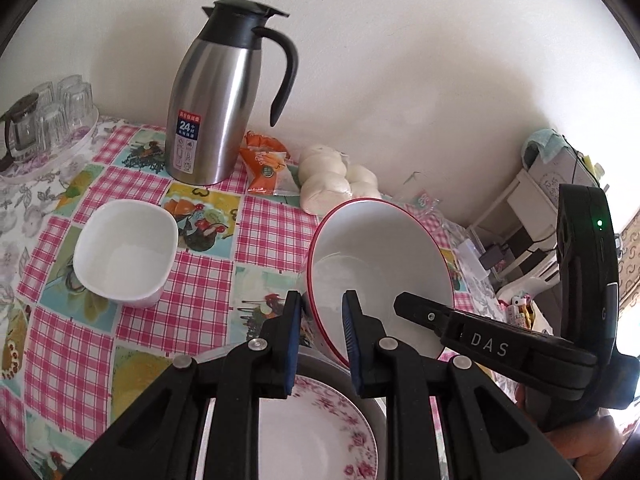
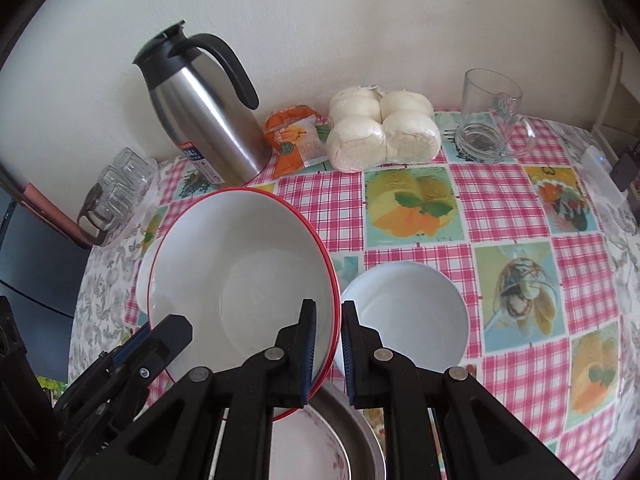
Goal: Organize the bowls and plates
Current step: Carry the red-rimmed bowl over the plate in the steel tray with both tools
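Note:
A large white bowl with a red rim (image 1: 380, 256) (image 2: 240, 280) hangs tilted above the table. My left gripper (image 1: 320, 340) is shut on its left rim. My right gripper (image 2: 328, 344) is shut on its right rim and shows in the left wrist view (image 1: 404, 300). Below the bowl lies a floral plate (image 1: 316, 432) (image 2: 304, 444) on a metal plate (image 2: 356, 428). A white squarish bowl (image 1: 126, 252) sits to the left. A white round bowl (image 2: 408, 316) sits to the right.
A steel thermos jug (image 1: 212, 112) (image 2: 208, 120), an orange snack packet (image 1: 266, 168) (image 2: 294, 138) and bagged white buns (image 1: 336, 184) (image 2: 384, 128) stand along the wall. A tray of glasses (image 1: 48, 124) (image 2: 120, 192) is at the far left. A glass mug (image 2: 488, 116) stands at the far right.

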A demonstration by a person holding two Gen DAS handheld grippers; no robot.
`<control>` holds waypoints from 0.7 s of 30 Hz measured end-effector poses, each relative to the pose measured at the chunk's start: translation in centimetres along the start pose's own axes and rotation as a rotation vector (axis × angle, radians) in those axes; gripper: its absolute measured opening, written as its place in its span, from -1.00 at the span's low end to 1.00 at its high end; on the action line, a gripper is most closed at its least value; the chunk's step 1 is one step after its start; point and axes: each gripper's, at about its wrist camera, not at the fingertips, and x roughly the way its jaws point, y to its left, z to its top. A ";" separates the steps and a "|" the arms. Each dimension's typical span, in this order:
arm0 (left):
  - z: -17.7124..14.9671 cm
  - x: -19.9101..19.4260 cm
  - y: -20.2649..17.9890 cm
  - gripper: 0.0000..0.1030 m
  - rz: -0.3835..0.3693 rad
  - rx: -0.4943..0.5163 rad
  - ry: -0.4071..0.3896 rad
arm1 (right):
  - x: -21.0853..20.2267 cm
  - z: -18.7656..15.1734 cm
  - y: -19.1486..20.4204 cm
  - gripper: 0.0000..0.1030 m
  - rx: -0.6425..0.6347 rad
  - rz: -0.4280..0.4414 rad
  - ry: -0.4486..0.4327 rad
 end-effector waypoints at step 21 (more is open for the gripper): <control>-4.8 -7.5 -0.7 -0.58 -0.009 0.002 -0.066 | -6.2 -6.4 0.9 -0.75 0.010 0.078 -0.066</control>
